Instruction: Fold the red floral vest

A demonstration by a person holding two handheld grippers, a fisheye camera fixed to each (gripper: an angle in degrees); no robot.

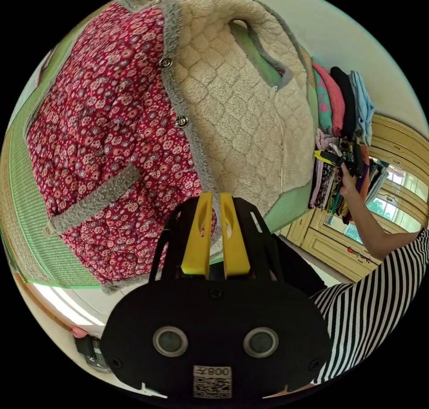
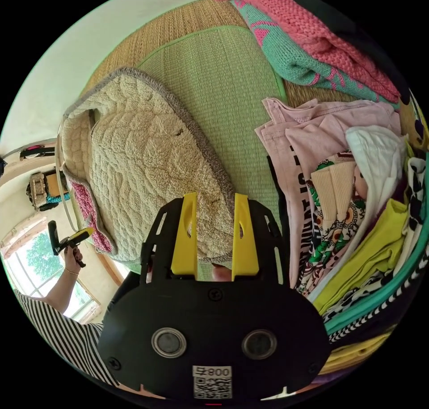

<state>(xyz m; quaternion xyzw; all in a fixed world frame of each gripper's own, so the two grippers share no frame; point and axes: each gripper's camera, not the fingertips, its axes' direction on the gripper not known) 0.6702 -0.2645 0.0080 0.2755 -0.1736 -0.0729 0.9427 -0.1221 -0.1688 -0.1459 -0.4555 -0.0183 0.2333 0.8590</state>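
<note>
Red floral vest (image 1: 111, 127) lies on the green mat (image 1: 27, 194), cream lining turned out — in the left gripper view my left gripper (image 1: 215, 212) sits narrow at its hem. Right gripper view: my right gripper (image 2: 215, 223) gapes wide over the vest's (image 2: 147, 159) fleece edge, beside the clothes pile (image 2: 357, 212).

Vest (image 1: 111, 127): quilted cotton-like cloth outside, matt; lining (image 1: 237, 114) cream fleece, nubbly. Trim grey plush. Snaps (image 1: 182, 122) shiny metal. Mat (image 2: 214, 92) woven straw, rough (green cloth edging). Left gripper (image 1: 214, 199): yellow plastic jaws, smooth, on matt black plastic body. Sweater (image 2: 308, 38) coarse knit. Cabinet (image 1: 330, 244) glossy painted wood.
</note>
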